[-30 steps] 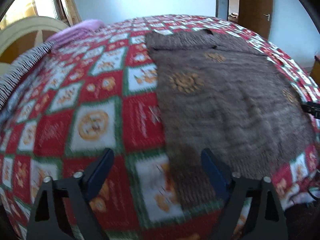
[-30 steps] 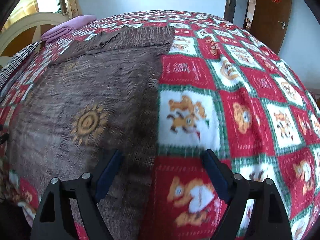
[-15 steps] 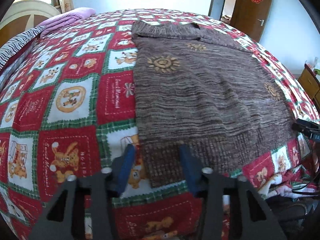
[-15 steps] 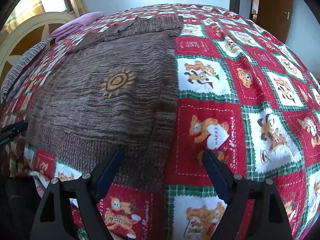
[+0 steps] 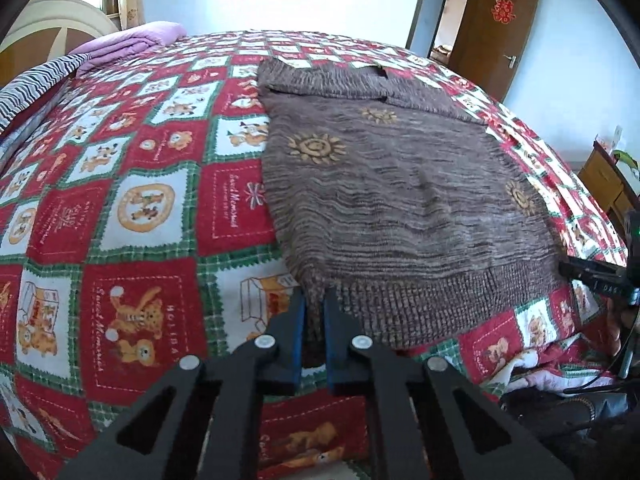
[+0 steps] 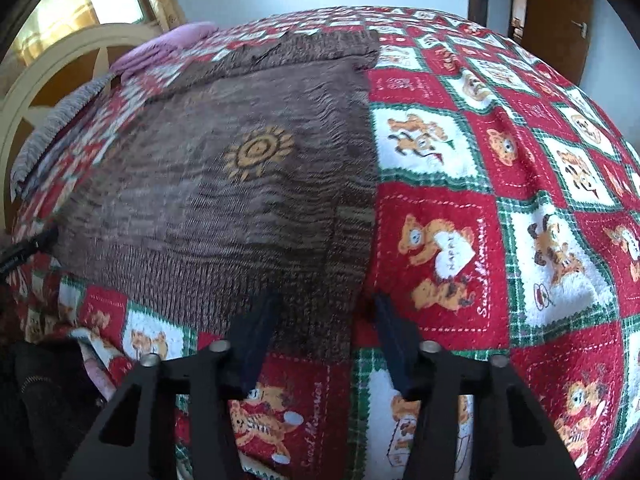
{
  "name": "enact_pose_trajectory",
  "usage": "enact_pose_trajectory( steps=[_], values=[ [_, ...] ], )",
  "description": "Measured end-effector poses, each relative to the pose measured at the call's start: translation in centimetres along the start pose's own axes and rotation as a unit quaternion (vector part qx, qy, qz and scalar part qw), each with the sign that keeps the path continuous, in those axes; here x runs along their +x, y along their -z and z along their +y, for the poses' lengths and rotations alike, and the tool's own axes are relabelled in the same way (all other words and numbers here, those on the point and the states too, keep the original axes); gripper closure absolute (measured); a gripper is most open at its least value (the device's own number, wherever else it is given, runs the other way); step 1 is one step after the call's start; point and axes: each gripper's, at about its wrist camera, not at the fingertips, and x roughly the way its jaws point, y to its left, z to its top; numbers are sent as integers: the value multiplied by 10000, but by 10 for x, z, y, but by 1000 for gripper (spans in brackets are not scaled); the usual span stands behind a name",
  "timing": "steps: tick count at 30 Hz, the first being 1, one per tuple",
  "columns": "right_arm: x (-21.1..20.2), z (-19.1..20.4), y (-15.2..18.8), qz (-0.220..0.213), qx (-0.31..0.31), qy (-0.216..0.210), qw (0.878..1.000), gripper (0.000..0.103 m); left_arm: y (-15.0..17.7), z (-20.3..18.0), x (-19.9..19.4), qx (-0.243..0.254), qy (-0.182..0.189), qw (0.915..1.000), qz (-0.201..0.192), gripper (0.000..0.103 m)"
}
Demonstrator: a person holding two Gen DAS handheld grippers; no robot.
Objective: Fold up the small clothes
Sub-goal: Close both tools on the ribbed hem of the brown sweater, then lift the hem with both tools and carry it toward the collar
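Note:
A brown knitted sweater (image 5: 400, 200) with yellow sun motifs lies flat on the bed, its ribbed hem toward me. My left gripper (image 5: 314, 304) is shut on the hem's near left corner. In the right wrist view the sweater (image 6: 224, 208) fills the left half. My right gripper (image 6: 326, 300) is partly open, its fingers astride the hem's near right corner, with the cloth between them. The right gripper's fingertip (image 5: 592, 276) shows at the right edge of the left wrist view.
The bed has a red, white and green bear-patterned quilt (image 5: 140, 208). A purple folded blanket (image 5: 128, 40) and striped bedding (image 5: 28, 84) lie at the far left. A curved headboard (image 6: 60, 68) stands at the left. A brown door (image 5: 504, 24) is at the far right.
My left gripper has closed onto the hem's left corner. My right gripper has moved in over the hem's right corner and its fingers have narrowed.

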Motion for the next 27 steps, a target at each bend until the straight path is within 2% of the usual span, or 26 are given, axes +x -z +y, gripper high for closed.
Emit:
enact_pose_trajectory(
  steps=[1, 2, 6, 11, 13, 15, 18, 21, 27],
  values=[
    [-2, -1, 0, -2, 39, -119, 9999, 94, 0, 0, 1, 14, -17, 10000, 10, 95],
    [-4, -3, 0, -13, 81, -188, 9998, 97, 1, -1, 3, 25, -33, 10000, 29, 95],
    [-27, -11, -1, -326, 164, -304, 9989, 97, 0, -3, -5, 160, -133, 9997, -90, 95],
    [-69, -17, 0, -907, 239, -361, 9949, 98, -4, -4, -28, 194, -68, 9993, -327, 95],
    [-74, -15, 2, -966, 187, -318, 9946, 98, -5, -5, -32, 163, -10, 9991, -383, 95],
    [-64, -20, 2, -830, 285, -301, 9957, 98, -6, -5, -28, 197, -20, 9991, -385, 95],
    [-59, -25, 2, -772, 414, -420, 9953, 98, -7, 0, -18, 81, -4, 9998, -203, 95],
    [-73, -21, -5, -1018, 383, -468, 9930, 98, -11, 3, -20, 69, -11, 9997, -222, 95],
    [-97, -19, -32, -1558, 395, -437, 9860, 98, -35, 1, -38, 153, 39, 9981, -597, 96]
  ],
)
